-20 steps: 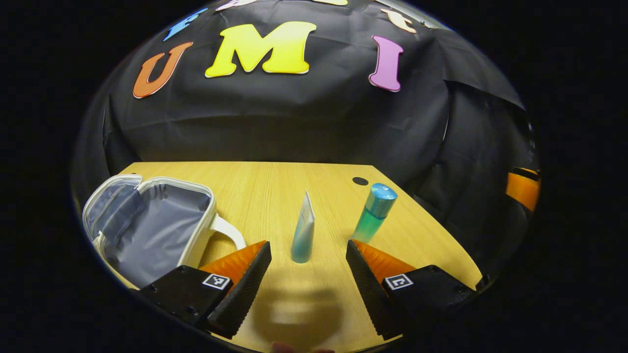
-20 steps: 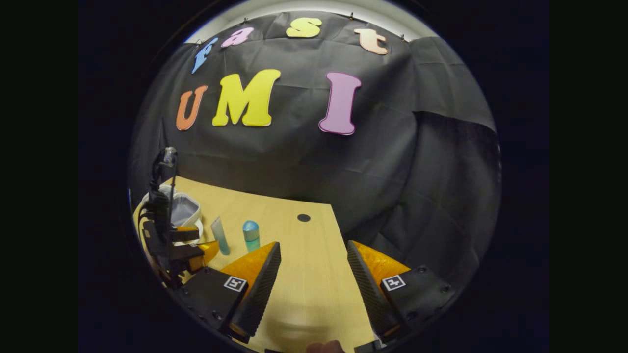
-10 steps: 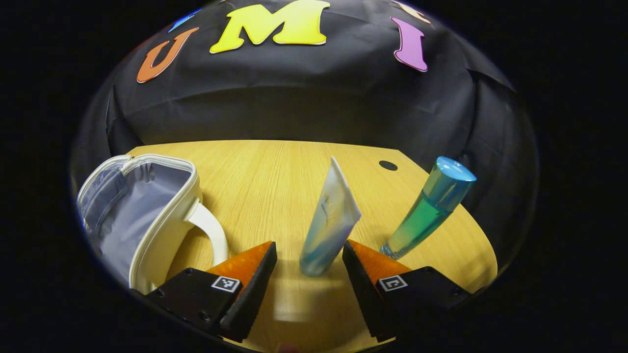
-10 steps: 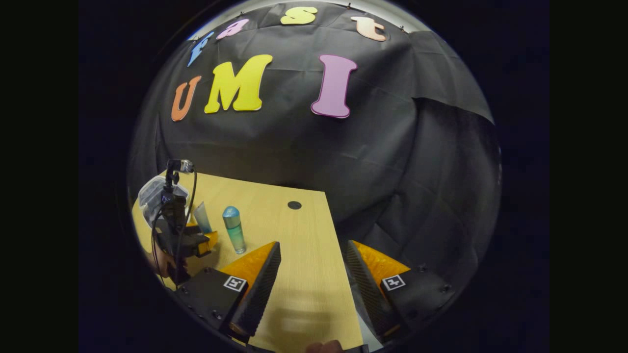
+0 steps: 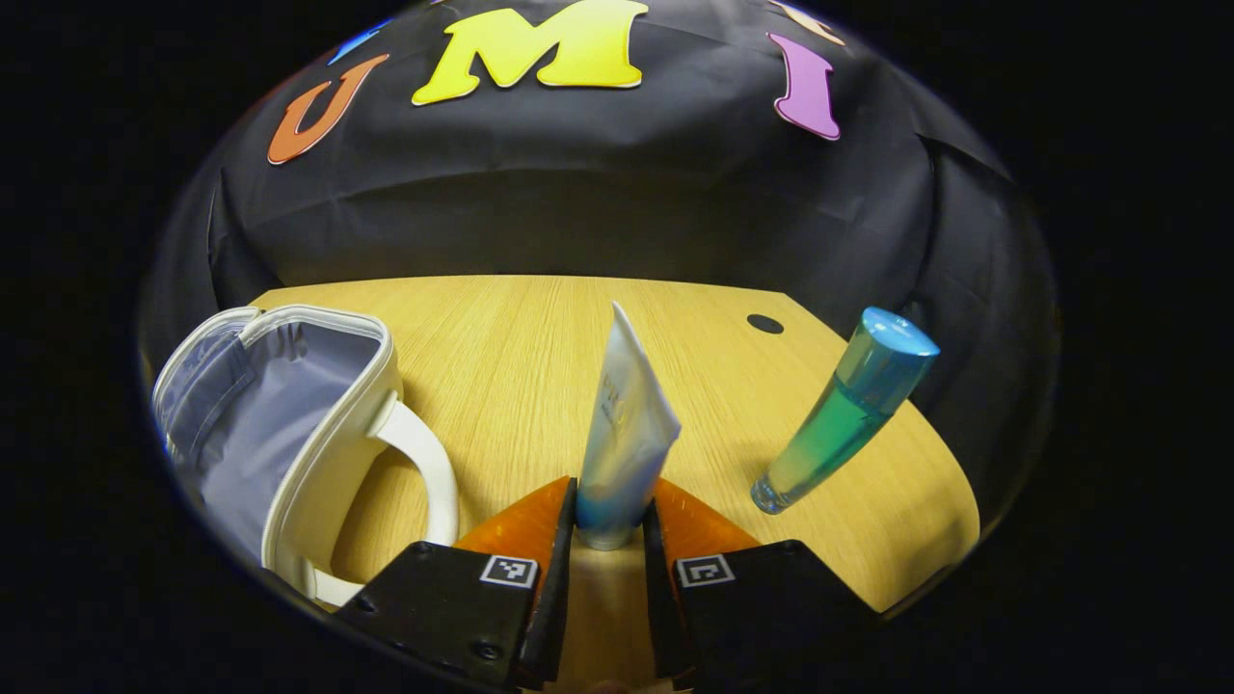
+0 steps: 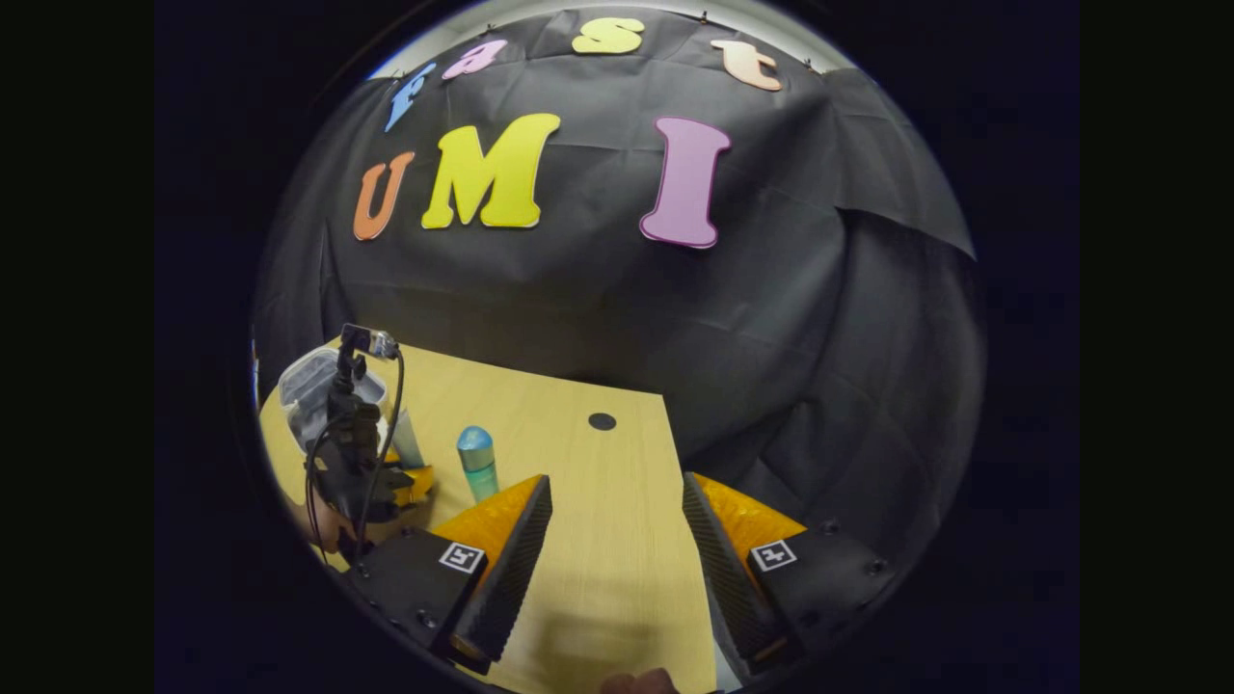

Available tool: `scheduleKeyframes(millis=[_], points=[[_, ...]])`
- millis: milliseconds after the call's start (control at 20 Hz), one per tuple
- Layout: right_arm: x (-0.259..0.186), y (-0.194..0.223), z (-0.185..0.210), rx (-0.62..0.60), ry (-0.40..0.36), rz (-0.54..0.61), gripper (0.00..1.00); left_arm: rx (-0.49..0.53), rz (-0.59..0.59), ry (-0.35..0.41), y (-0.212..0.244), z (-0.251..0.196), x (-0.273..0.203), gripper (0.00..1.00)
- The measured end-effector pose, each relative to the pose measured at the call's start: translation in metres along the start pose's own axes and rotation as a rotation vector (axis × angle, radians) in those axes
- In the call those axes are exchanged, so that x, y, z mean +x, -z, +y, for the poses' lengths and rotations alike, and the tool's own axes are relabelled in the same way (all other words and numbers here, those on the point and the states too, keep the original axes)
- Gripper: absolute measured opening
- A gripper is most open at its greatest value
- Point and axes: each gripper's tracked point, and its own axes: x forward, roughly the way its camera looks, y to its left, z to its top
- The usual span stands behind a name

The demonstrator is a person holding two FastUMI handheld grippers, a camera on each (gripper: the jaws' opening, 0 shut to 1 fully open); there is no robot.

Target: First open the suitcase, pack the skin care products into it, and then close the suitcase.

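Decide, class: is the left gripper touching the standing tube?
Touching. In the left gripper view, the left gripper has both fingers pressed against the lower end of the tube, no gap on either side.

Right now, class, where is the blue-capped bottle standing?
In the left gripper view, the blue-capped bottle stands on the table's right side, right of the tube in the left gripper.

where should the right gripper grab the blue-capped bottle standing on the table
Grip the bottle around its round mid-body, below the cap, coming in level from the open right side. It stands upright and apart from the tube, so the fingers can probably straddle it freely.
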Motion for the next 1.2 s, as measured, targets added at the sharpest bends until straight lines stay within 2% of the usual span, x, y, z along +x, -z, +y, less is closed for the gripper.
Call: scheduleKeyframes(millis=[100, 150, 200, 450, 650, 700, 750, 850, 1000, 1200], points=[[0.001, -0.001, 0.005, -0.003, -0.014, -0.002, 0.81, 0.003, -0.019, 0.021, -0.008, -0.003, -0.010, 0.37], [0.001, -0.001, 0.009, -0.005, -0.021, -0.003, 0.81, -0.001, -0.025, 0.033, -0.012, -0.005, -0.016, 0.44], [0.000, -0.002, 0.013, -0.011, -0.033, -0.014, 0.81, -0.013, -0.030, 0.051, -0.016, -0.009, -0.026, 0.36], [0.012, -0.001, 0.039, 0.009, -0.091, -0.021, 0.82, -0.024, -0.085, 0.064, -0.047, -0.006, -0.092, 0.35], [0.023, 0.009, 0.069, 0.023, -0.143, -0.028, 0.82, -0.049, -0.119, 0.030, -0.070, 0.013, -0.133, 0.35], [0.027, 0.011, 0.075, 0.029, -0.151, -0.033, 0.82, -0.045, -0.135, 0.020, -0.077, 0.021, -0.141, 0.43], [0.031, 0.013, 0.084, 0.034, -0.162, -0.030, 0.82, -0.041, -0.142, 0.009, -0.081, 0.028, -0.149, 0.35], [0.041, 0.021, 0.102, 0.043, -0.190, -0.014, 0.82, -0.038, -0.146, -0.001, -0.087, 0.037, -0.161, 0.35], [0.077, 0.056, 0.131, 0.045, -0.217, 0.049, 0.82, -0.049, -0.132, -0.027, -0.092, 0.058, -0.190, 0.35], [0.120, 0.064, 0.155, 0.068, -0.233, 0.095, 0.82, -0.075, -0.122, -0.085, -0.085, 0.082, -0.215, 0.35]])
